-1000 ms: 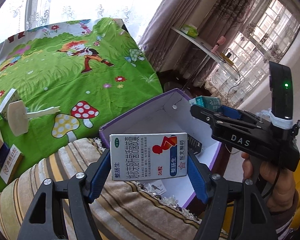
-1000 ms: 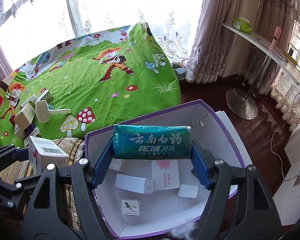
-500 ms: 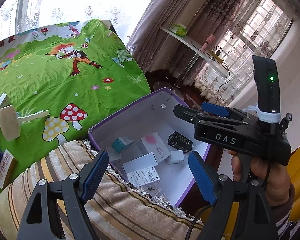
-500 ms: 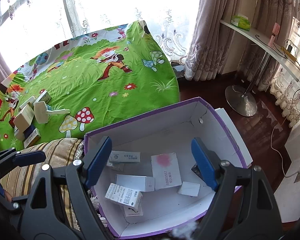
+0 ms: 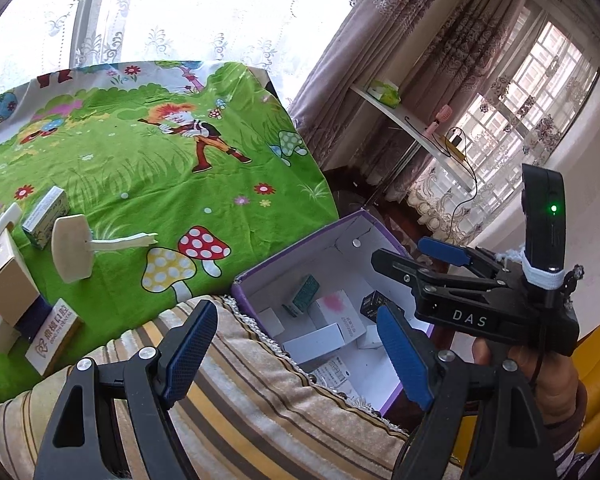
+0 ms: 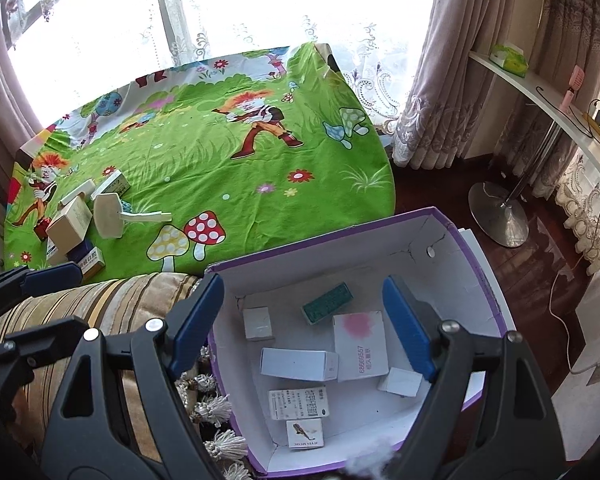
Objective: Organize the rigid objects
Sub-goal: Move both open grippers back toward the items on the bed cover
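A purple cardboard box with a white inside stands beside the bed and holds several small cartons, among them a green toothpaste box and a white medicine box. My right gripper is open and empty above this box. My left gripper is open and empty over a striped cushion, left of the purple box. More cartons and a wooden mallet lie on the green bedsheet at the left.
The green cartoon bedsheet covers the bed behind the box. The striped cushion with tassels lies left of the box. A white shelf on a metal stand and curtains stand at the right over a dark wood floor.
Both grippers opened and let go of their boxes. The medicine box and the green toothpaste box now lie inside the purple box. The left gripper has drawn back towards the cushion.
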Action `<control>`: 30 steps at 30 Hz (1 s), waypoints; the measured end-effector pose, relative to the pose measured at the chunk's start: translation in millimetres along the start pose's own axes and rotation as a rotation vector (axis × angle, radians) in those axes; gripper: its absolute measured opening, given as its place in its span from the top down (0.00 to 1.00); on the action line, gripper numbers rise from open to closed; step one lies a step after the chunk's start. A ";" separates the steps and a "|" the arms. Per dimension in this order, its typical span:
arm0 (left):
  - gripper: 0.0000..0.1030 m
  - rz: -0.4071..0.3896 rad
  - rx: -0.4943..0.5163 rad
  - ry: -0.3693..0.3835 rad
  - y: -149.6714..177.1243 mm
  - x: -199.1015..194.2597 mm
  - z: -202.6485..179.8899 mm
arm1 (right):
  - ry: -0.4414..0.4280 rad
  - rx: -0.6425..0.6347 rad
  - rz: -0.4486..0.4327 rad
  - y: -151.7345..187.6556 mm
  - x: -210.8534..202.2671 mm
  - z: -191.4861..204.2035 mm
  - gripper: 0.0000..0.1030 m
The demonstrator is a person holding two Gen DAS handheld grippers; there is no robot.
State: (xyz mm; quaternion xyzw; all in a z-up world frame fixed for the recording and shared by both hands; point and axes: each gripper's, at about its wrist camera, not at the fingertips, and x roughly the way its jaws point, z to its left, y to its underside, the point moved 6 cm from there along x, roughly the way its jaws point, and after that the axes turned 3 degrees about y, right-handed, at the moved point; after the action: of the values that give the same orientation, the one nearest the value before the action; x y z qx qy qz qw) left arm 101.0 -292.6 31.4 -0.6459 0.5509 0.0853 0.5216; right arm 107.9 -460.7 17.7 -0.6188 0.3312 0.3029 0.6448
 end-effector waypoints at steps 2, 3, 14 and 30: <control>0.19 -0.013 -0.012 -0.009 -2.6 -6.9 9.2 | -0.005 -0.012 0.003 -1.0 0.5 6.9 0.19; 0.19 -0.019 -0.020 -0.015 -3.8 -10.4 14.4 | -0.009 -0.018 0.004 -1.4 1.0 10.0 0.19; 0.19 -0.079 -0.091 -0.125 -24.3 -57.4 88.4 | -0.051 -0.101 0.014 -9.4 4.0 55.7 0.19; 0.18 -0.100 -0.306 -0.227 -66.9 -99.7 226.8 | -0.173 -0.286 -0.002 -36.2 9.1 162.1 0.18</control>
State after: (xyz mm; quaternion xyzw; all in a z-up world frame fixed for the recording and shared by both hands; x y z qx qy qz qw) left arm 222.3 -66.5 38.4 -0.7306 0.4363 0.2143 0.4795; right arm 150.7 -300.9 34.4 -0.6762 0.2275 0.3985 0.5764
